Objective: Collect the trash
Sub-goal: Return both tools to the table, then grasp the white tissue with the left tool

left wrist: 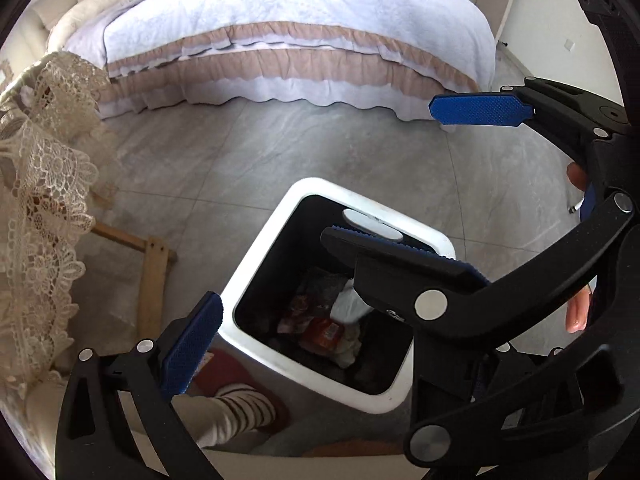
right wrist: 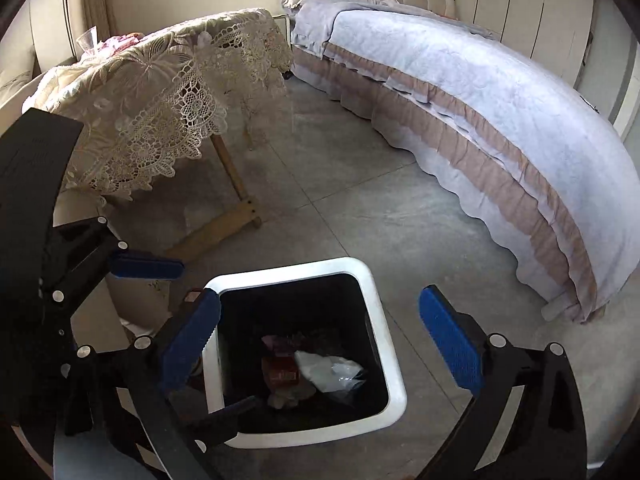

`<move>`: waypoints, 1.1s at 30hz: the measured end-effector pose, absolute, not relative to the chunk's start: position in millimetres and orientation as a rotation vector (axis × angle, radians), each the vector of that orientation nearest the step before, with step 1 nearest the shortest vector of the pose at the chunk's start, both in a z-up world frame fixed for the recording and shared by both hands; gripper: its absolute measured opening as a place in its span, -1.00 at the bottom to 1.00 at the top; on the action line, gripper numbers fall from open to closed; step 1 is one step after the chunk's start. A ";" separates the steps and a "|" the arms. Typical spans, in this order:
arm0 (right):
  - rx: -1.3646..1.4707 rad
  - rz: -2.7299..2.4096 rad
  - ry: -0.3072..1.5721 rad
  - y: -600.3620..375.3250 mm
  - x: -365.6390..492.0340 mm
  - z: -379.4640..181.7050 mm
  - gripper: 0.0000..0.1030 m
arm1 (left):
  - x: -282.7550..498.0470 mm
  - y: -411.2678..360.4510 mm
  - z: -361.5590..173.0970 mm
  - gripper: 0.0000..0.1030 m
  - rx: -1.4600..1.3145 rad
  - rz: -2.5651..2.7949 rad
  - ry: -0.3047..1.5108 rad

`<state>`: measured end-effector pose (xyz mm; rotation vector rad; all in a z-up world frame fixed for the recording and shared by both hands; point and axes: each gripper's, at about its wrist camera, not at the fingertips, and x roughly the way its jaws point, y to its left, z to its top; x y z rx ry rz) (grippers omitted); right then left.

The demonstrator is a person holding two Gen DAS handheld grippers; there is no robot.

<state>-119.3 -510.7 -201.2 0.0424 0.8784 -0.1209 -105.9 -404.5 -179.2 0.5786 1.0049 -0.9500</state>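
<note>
Both grippers hang over a white-rimmed trash bin (right wrist: 382,320) with a dark liner, and both stand wide open with nothing between their blue pads (right wrist: 450,340). The right gripper (right wrist: 320,340) looks straight down into it; the left gripper (right wrist: 148,304) is cut off at that picture's left edge. The trash (right wrist: 320,372) lies at the bin's bottom, directly below the jaws — a crumpled white bag, a reddish wrapper, other scraps too dim to name — and in the left wrist view the right gripper's arm covers part of it.

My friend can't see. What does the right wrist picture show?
An open white trash bin on a grey floor holds wrappers and a clear plastic bag. The right gripper hangs above it, jaws wide and empty. Behind are a bed and a lace-covered table.
</note>
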 end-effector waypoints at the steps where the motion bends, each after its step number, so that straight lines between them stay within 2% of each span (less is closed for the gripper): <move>1: 0.047 -0.117 0.872 -511.1 -119.4 -201.1 0.93 | -106.5 -403.0 -177.4 0.91 0.579 -0.945 0.997; 6: 0.075 -0.119 0.812 -512.4 -119.4 -187.1 0.93 | -98.8 -393.7 -165.2 0.91 0.545 -0.911 0.960; 11: 0.134 -0.096 0.703 -512.5 -116.2 -157.6 0.93 | -94.6 -367.9 -128.8 0.91 0.509 -0.823 0.830; 22: 0.108 0.077 0.477 -460.7 -75.4 -77.8 0.93 | -51.1 -266.0 -50.2 0.91 0.372 -0.500 0.618; 33: -0.027 0.205 0.359 -388.7 -32.1 -36.5 0.93 | 11.8 -164.2 -23.6 0.91 0.089 -0.313 0.616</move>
